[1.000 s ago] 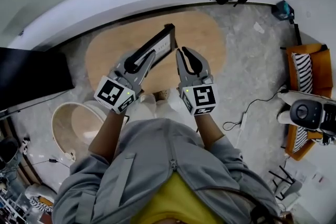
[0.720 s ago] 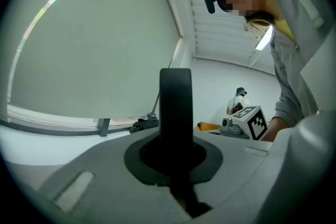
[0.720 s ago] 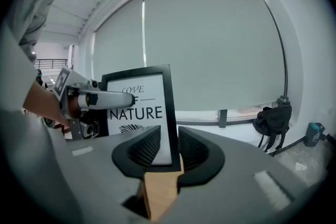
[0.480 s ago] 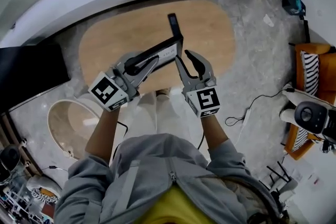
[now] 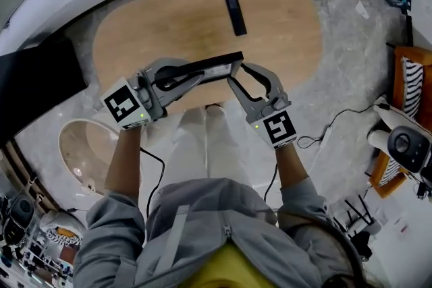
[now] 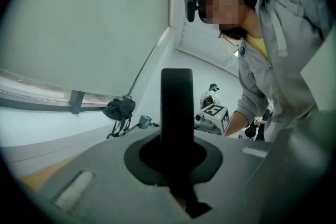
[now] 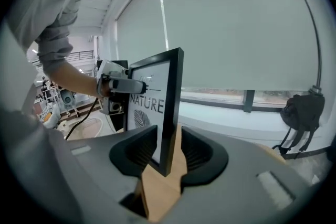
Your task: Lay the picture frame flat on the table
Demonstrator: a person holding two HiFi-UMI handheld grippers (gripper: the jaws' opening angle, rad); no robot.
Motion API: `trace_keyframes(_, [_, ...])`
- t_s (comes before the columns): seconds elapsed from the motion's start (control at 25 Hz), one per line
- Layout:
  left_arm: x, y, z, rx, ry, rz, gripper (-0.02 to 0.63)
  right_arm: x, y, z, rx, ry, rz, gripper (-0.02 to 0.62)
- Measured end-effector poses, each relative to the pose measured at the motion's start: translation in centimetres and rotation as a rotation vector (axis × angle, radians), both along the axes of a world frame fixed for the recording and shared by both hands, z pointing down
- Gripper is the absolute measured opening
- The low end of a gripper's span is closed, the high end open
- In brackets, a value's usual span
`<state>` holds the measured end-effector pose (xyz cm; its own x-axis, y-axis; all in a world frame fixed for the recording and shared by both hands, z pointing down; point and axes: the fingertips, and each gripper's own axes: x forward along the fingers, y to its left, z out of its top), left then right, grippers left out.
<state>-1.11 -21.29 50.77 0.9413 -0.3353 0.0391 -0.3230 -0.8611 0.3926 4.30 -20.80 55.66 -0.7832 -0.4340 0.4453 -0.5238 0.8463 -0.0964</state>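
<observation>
The black picture frame [image 5: 214, 67] stands upright on edge over the near side of the oval wooden table [image 5: 290, 30]; from the head view only its top edge shows. My left gripper [image 5: 196, 74] is shut on the frame's left end, whose dark edge [image 6: 177, 113] fills the space between the jaws [image 6: 176, 157]. My right gripper [image 5: 241, 72] is at the frame's right end. Its jaws are opening, and the frame's lower corner [image 7: 164, 113] stands between them [image 7: 167, 152] with a gap at each pad. The print reads "NATURE".
A flat black bar [image 5: 235, 13] lies on the table beyond the frame. A small round side table [image 5: 84, 152] is at lower left and a dark block [image 5: 34, 77] at the left. A cable [image 5: 317, 138] and an orange chair [image 5: 412, 77] are on the floor at right.
The right jaws have spread apart off the frame. Both grippers and the frame now sit nearer the table's front edge, and the black bar lies apart from the frame.
</observation>
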Motion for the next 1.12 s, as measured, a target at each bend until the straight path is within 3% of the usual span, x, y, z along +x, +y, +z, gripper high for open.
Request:
trace_keyframes(0.2, [0.6,1.1,2.4,-0.014,0.012,0.112,0.009,-0.6,1.5,3.0,-0.041,0.000,-0.108,0.132])
trace_keyframes(0.4, [0.5,1.7,4.0,-0.022,0.015,0.152,0.018,-0.7,2.3,4.5,-0.065,-0.043,-0.122,0.091])
trace_keyframes(0.52, [0.8,1.3,4.5,-0.019,0.012,0.140,0.045,-0.3,2.3,4.5,-0.052,-0.078,-0.104,0.080])
trace_keyframes(0.8, [1.5,0.9,5.7,-0.036,-0.022,0.122,0.227,0.5,2.9,4.6,-0.004,-0.031,-0.111,0.072])
trace_keyframes(1.12, [0.5,0.3,9.1,-0.127,-0.049,0.011,0.264,1.8,1.7,3.3,-0.009,-0.130,0.008,0.071])
